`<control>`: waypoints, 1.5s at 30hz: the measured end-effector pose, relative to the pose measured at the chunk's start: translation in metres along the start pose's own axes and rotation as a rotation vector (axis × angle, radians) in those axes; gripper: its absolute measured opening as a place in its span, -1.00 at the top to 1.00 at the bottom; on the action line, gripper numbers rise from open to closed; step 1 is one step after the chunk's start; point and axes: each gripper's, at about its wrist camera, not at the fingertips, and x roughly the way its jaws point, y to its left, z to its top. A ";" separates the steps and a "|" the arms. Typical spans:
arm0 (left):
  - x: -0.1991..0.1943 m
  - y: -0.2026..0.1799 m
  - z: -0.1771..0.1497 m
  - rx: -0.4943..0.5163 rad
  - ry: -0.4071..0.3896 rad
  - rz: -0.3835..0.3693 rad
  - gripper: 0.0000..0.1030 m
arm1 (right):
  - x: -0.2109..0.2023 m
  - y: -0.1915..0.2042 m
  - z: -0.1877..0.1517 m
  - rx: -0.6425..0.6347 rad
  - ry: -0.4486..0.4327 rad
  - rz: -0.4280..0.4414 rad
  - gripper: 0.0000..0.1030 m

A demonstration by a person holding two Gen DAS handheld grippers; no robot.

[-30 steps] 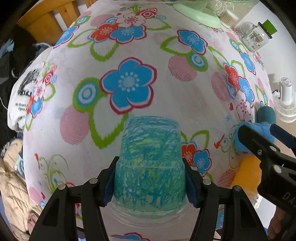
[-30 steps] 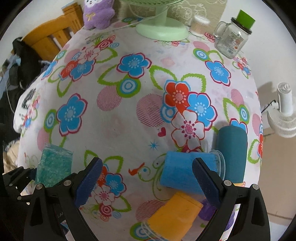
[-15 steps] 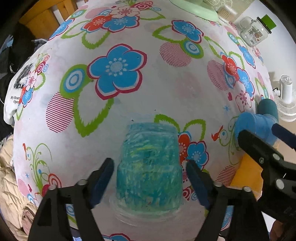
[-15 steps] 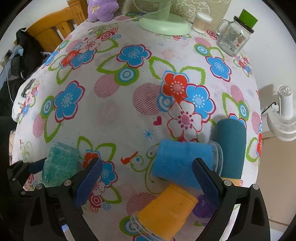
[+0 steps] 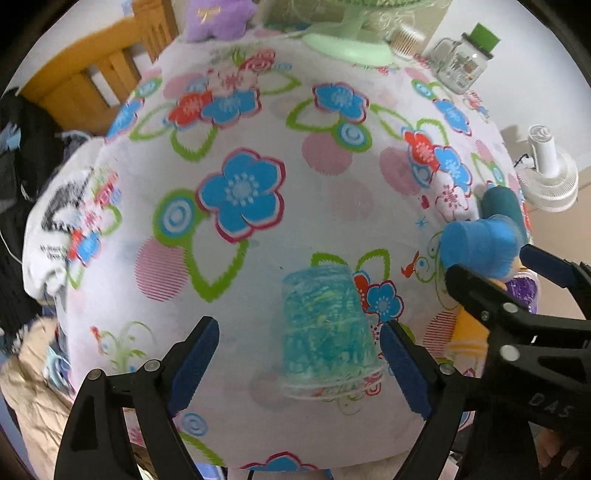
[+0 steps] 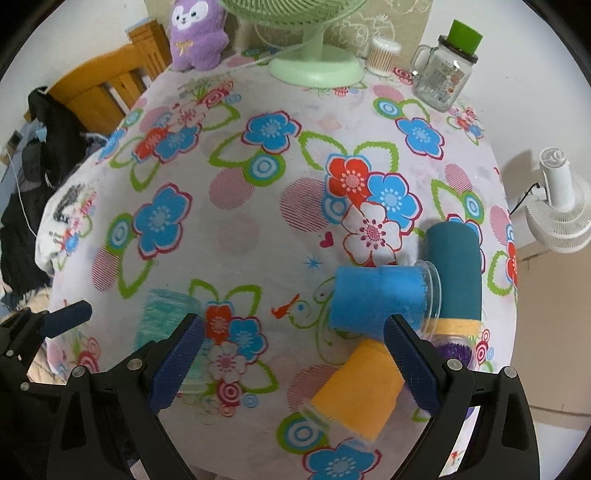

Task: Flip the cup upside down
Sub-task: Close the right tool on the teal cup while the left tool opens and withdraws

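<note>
A teal-scribbled clear cup (image 5: 325, 332) stands upside down, rim on the flowered tablecloth, free of any grip. My left gripper (image 5: 299, 363) is open, its jaws spread wide, the cup nearer the right jaw. The cup also shows in the right wrist view (image 6: 166, 321), partly behind a finger. My right gripper (image 6: 291, 363) is open and empty, above an orange cup (image 6: 358, 391) lying on its side. A blue cup (image 6: 380, 299) and a dark teal cup (image 6: 452, 271) also lie on their sides; a purple cup (image 6: 456, 350) is mostly hidden.
A green fan base (image 6: 316, 68), a glass mug jar with green lid (image 6: 443, 74), a cotton-swab tub (image 6: 384, 55) and a purple plush toy (image 6: 197, 35) stand at the table's far edge. A wooden chair (image 6: 107, 92) is at left; a white fan (image 6: 559, 206) at right.
My left gripper has opened, let go of the teal-scribbled cup and pulled back and up; the cup stays upside down on the cloth. The right gripper has drawn back slightly, still open.
</note>
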 end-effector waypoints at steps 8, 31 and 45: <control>-0.032 0.004 0.008 0.103 -0.057 0.009 -0.75 | -0.021 0.019 -0.002 0.069 -0.041 0.021 -0.92; 0.029 0.069 0.016 0.194 0.056 0.083 -0.75 | 0.064 0.073 0.007 0.114 0.168 0.051 -0.88; 0.057 0.082 0.018 0.211 0.125 0.082 -0.75 | 0.105 0.079 0.001 0.122 0.318 0.064 -0.32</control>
